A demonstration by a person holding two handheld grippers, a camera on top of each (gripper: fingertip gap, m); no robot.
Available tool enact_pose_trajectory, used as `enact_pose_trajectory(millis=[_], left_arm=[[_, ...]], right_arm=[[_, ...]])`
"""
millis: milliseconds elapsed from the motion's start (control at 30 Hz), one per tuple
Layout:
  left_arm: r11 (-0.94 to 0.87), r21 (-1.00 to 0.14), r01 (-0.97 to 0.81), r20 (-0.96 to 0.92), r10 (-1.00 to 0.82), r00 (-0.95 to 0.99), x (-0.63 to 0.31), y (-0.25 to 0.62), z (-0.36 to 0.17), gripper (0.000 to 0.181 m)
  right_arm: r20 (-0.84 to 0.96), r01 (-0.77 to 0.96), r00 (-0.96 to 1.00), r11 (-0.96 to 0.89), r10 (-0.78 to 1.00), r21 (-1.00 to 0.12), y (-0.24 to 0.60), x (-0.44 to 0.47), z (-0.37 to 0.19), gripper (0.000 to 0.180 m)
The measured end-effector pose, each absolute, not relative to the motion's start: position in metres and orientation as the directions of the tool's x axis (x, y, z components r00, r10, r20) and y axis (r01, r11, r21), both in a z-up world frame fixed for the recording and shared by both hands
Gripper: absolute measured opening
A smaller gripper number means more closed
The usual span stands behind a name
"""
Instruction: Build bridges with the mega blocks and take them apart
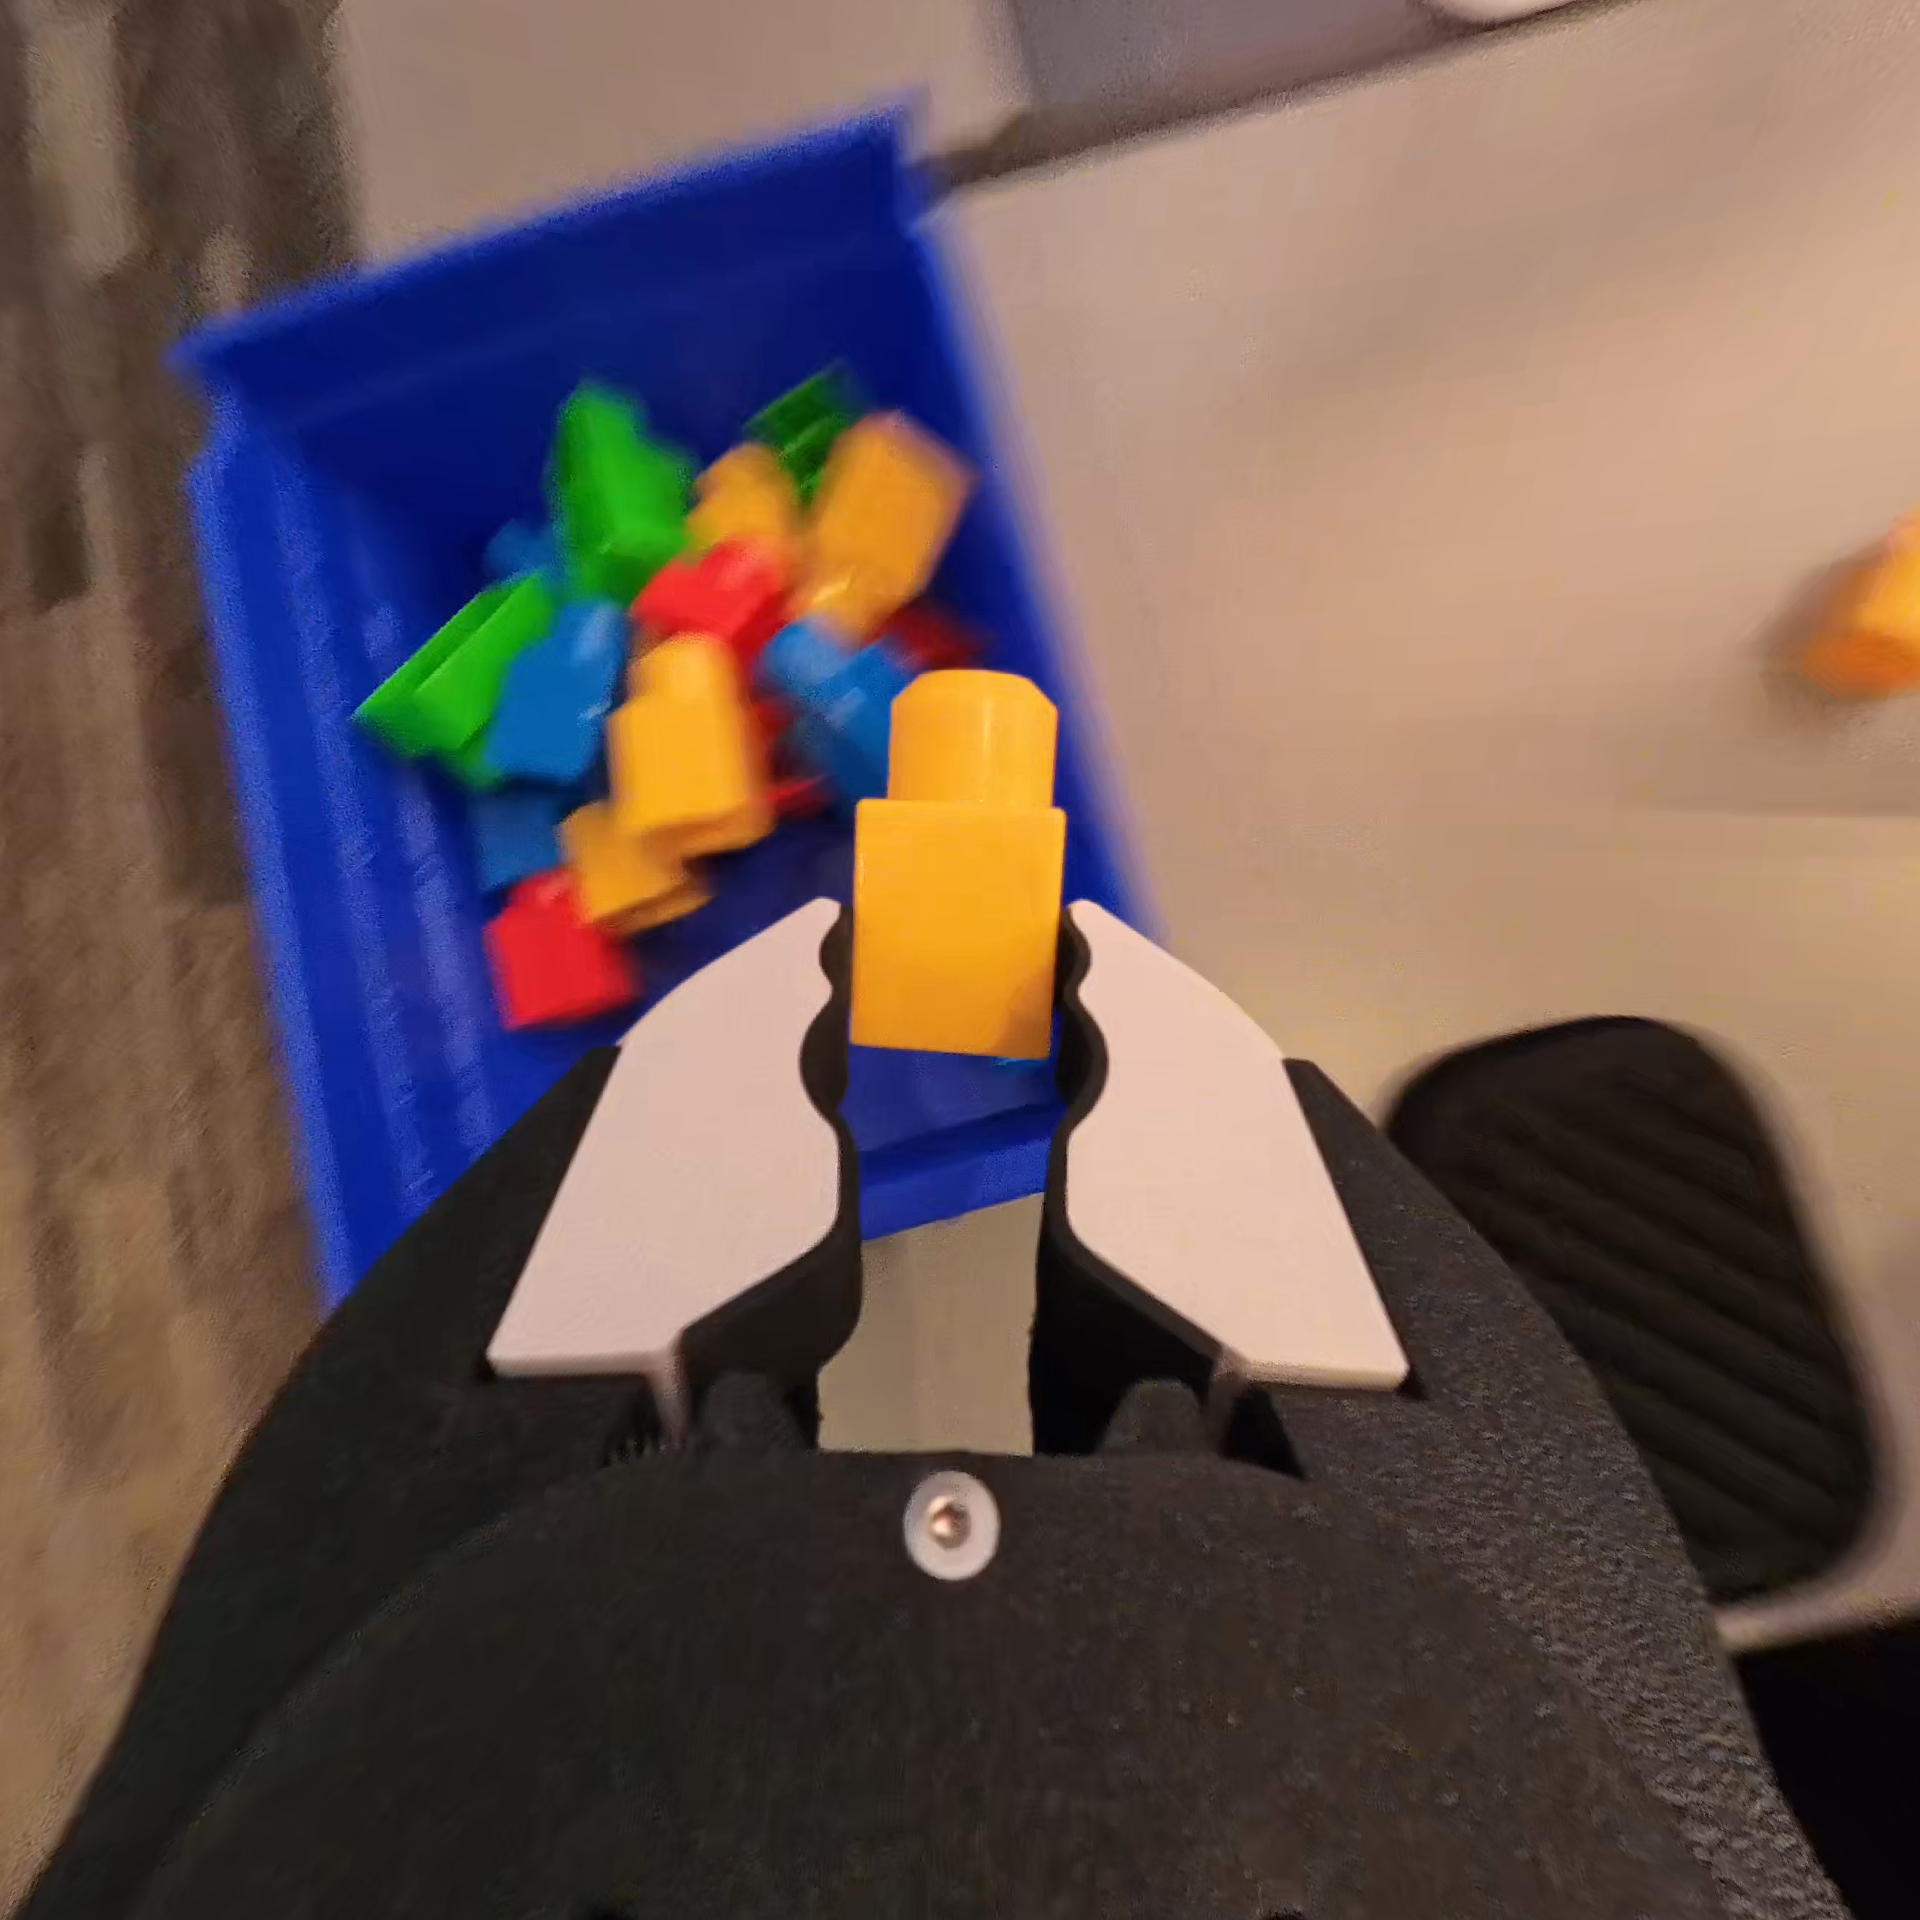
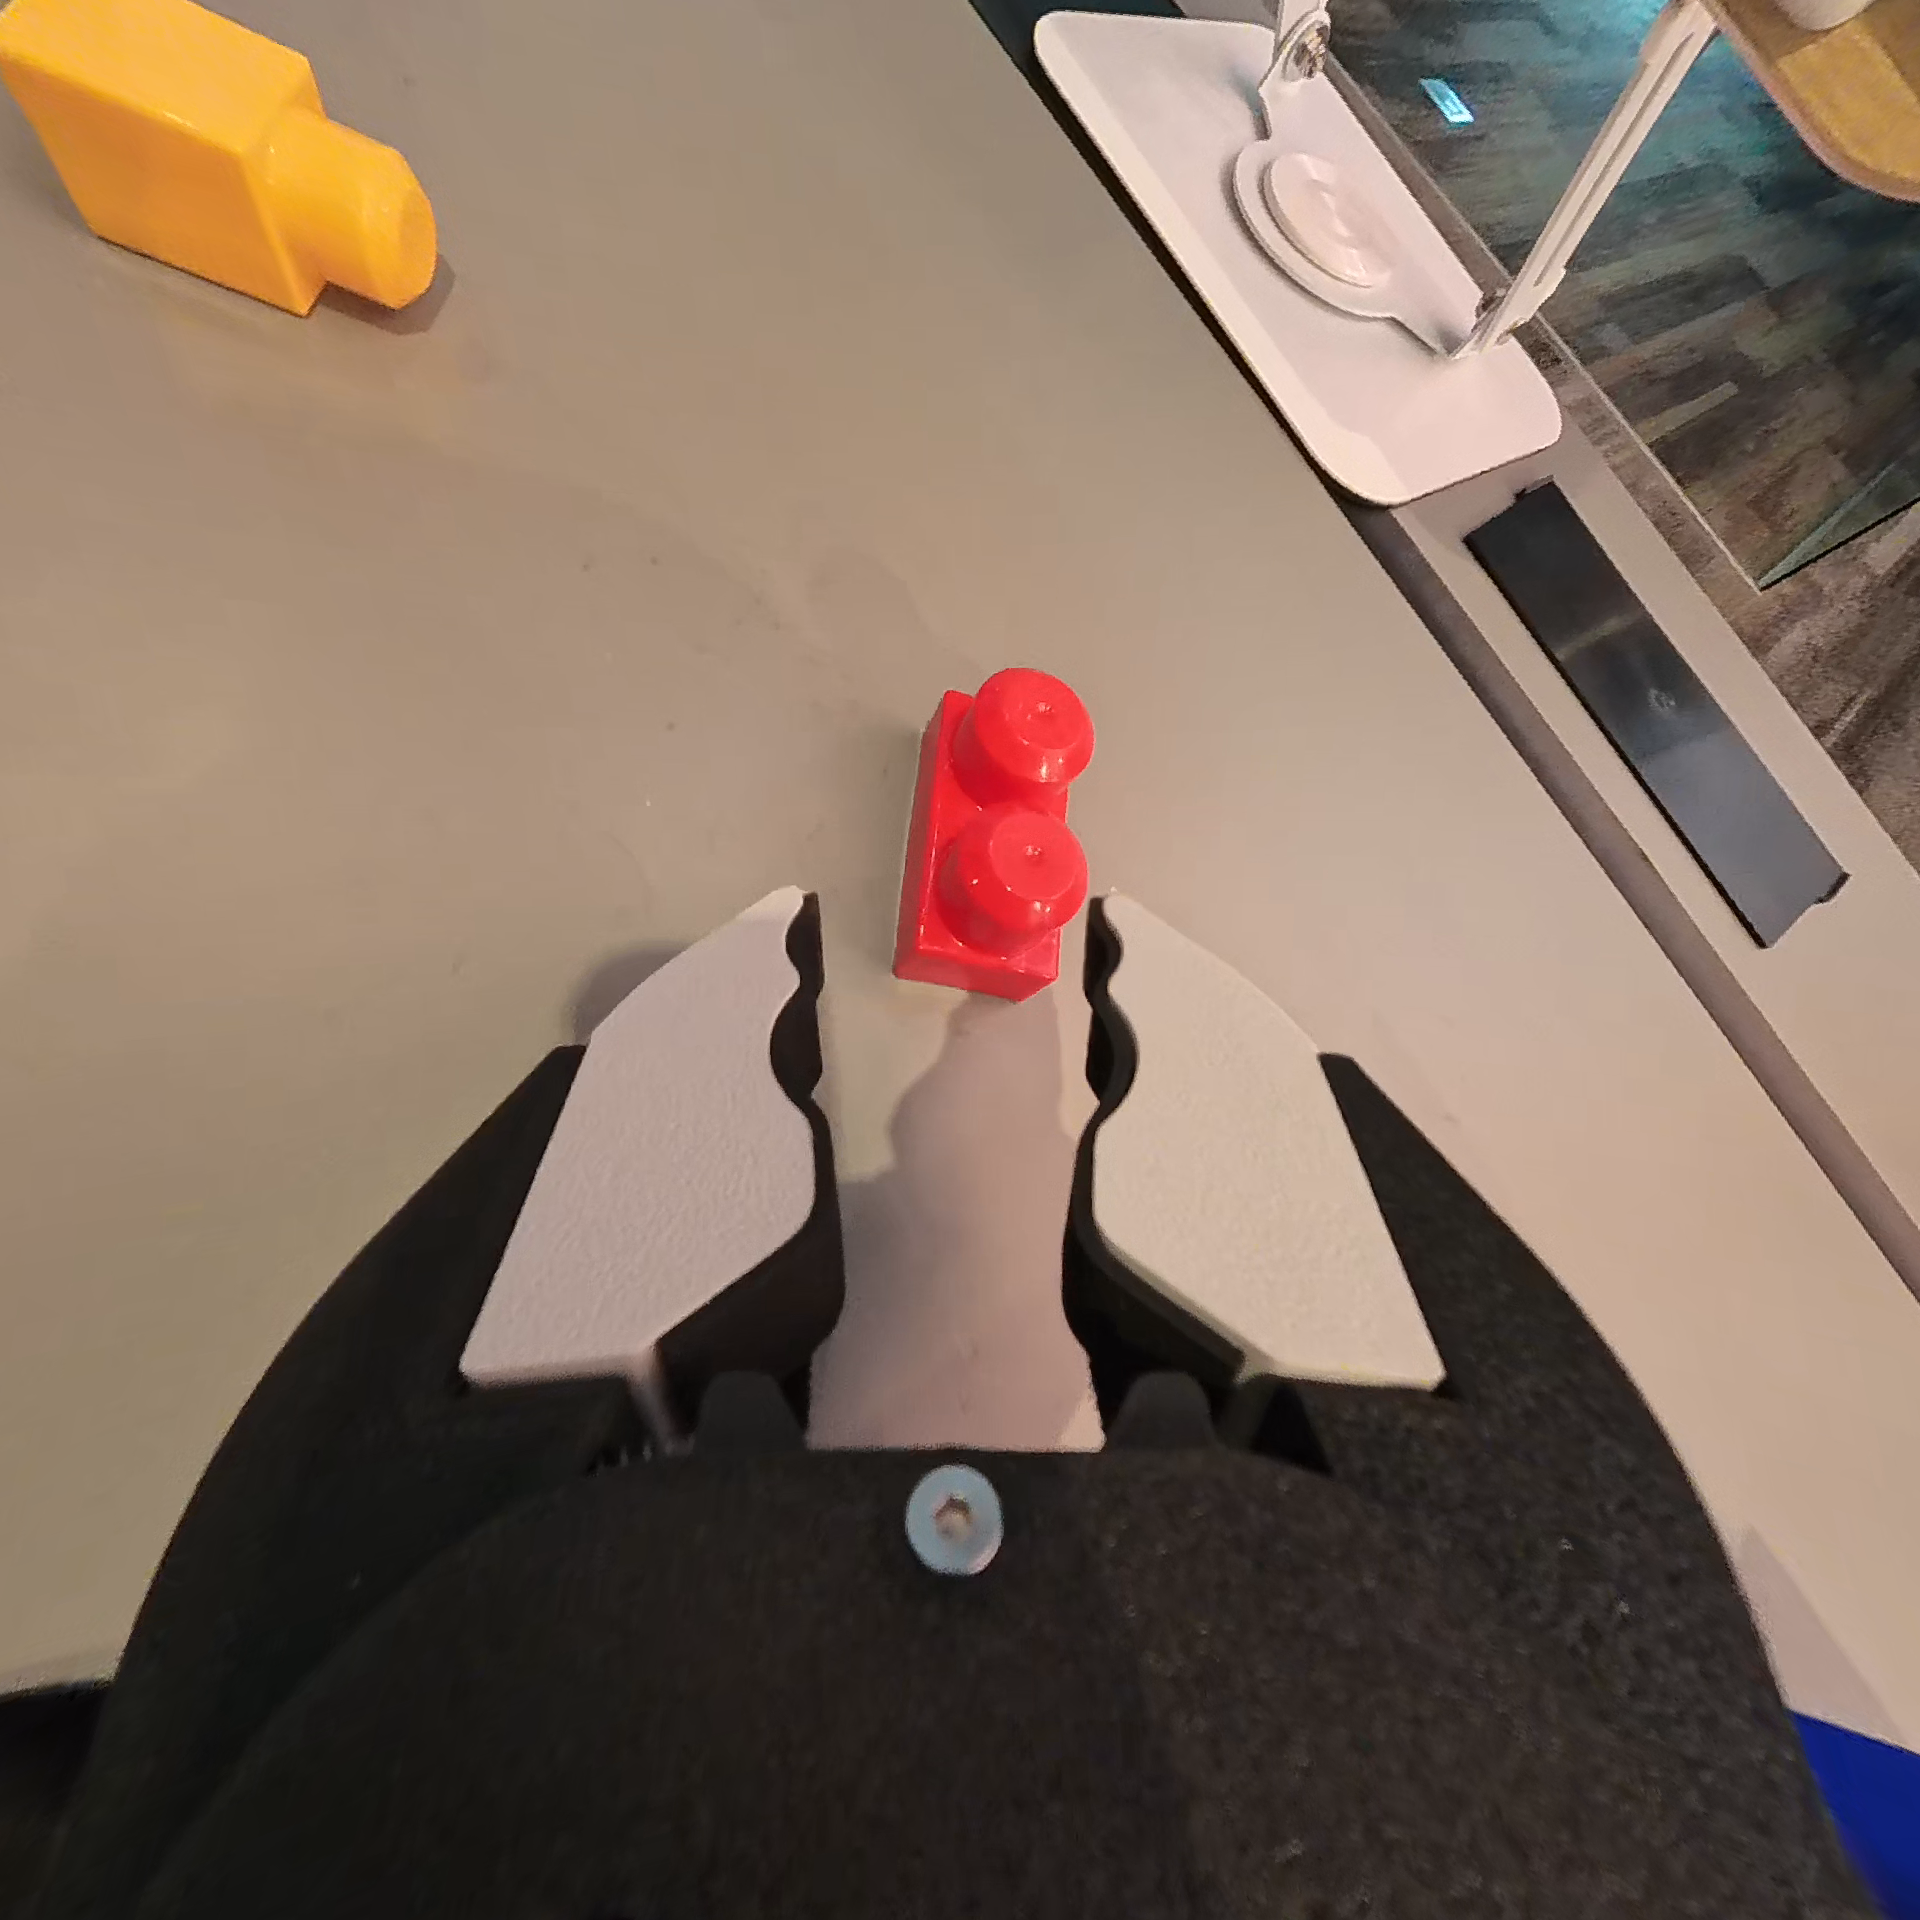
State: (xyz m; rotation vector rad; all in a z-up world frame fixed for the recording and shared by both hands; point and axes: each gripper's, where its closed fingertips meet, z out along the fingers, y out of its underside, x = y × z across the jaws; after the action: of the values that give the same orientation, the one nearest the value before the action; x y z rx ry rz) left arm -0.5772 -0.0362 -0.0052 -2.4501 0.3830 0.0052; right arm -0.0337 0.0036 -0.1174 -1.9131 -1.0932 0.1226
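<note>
- The grey table [image 2: 623, 582] fills most of the right wrist view; we read it as the building ground, since loose pieces already lie on it away from the bin.
- The blue bin [image 1: 343, 831] takes the upper left and centre of the left wrist view, blurred, with a heap of green, red, blue and yellow blocks [image 1: 675, 665] inside. It looks like our stock of parts.
- A white stand base [image 2: 1299, 343] sits at the upper right of the right wrist view along the table's far edge, well apart from the work.
- The left gripper [image 1: 956, 935] has its jaws narrowed onto a yellow one-stud block [image 1: 956, 894], stud pointing away from the camera, in front of the bin's near wall. We judge the grip on the flat sides keeps the stud free for mating.
- Another yellow block [image 2: 218, 156] lies on its side at the upper left of the right wrist view, likely a waiting pillar.
- The right gripper [image 2: 951, 935] hangs with jaws wide and empty, its tips either side of the near end of a red two-stud block [image 2: 987, 842], studs up, at frame centre; we cannot tell whether they touch it. It looks lined up for a side pinch.
</note>
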Motion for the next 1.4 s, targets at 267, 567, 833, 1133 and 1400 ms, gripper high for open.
enact_pose_trajectory(millis=[267, 567, 833, 1133, 1400], left_arm=[[-0.558, -0.625, -0.546, -0.046, -0.672, 0.739, -0.325, -0.060, -0.023, 0.037], [-0.651, -0.464, -0.601, -0.017, -0.672, 0.741, -0.294, 0.016, -0.125, 0.036], [-0.643, -0.431, -0.633, -0.012, -0.697, 0.717, -0.281, 0.019, -0.143, 0.036], [-0.666, -0.489, -0.564, 0.134, -0.696, 0.706, -0.279, 0.011, -0.124, 0.045], [-0.727, -0.536, -0.428, 0.306, -0.640, 0.704, -0.292, 0.021, -0.116, 0.029]], right_arm=[[0.384, 0.704, 0.556, -0.171, 0.738, -0.689, -0.002, -0.034, -0.129, 0.048], [0.427, 0.715, 0.535, -0.121, 0.729, -0.689, -0.007, -0.040, -0.118, 0.048], [0.420, 0.715, 0.536, -0.129, 0.732, -0.687, -0.006, -0.039, -0.120, 0.048], [0.419, 0.723, 0.531, -0.135, 0.736, -0.678, -0.007, -0.038, -0.122, 0.048], [0.429, 0.735, 0.522, -0.133, 0.737, -0.665, -0.008, -0.038, -0.124, 0.048]])
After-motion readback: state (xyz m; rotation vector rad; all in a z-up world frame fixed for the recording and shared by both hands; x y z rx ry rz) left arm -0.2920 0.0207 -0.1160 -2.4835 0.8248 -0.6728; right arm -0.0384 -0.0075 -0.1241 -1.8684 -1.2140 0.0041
